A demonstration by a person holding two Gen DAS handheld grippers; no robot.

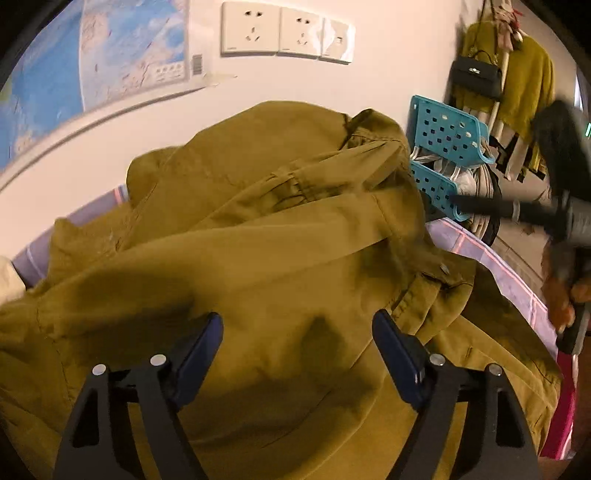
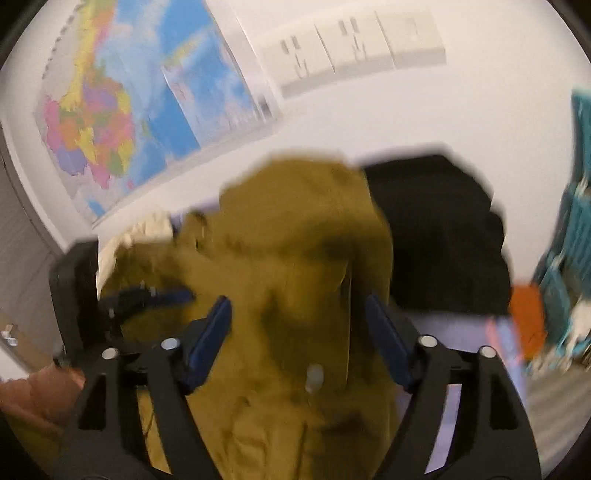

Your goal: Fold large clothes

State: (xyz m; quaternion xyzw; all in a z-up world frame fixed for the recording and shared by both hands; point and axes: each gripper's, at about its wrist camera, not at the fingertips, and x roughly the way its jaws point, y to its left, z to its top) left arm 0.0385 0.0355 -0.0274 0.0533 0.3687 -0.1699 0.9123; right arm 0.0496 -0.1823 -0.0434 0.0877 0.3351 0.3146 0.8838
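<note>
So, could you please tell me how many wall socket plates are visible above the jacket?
3, side by side on the wall: left plate, middle plate, right plate, all above the olive jacket. Others may lie outside the frame.

My jaws' pads point(image 1: 201, 354) are dark blue on black arms. The jacket point(image 1: 258, 258) is olive-mustard, the basket point(image 1: 448, 133) turquoise, the map point(image 2: 110, 110) blue and multicoloured.
</note>
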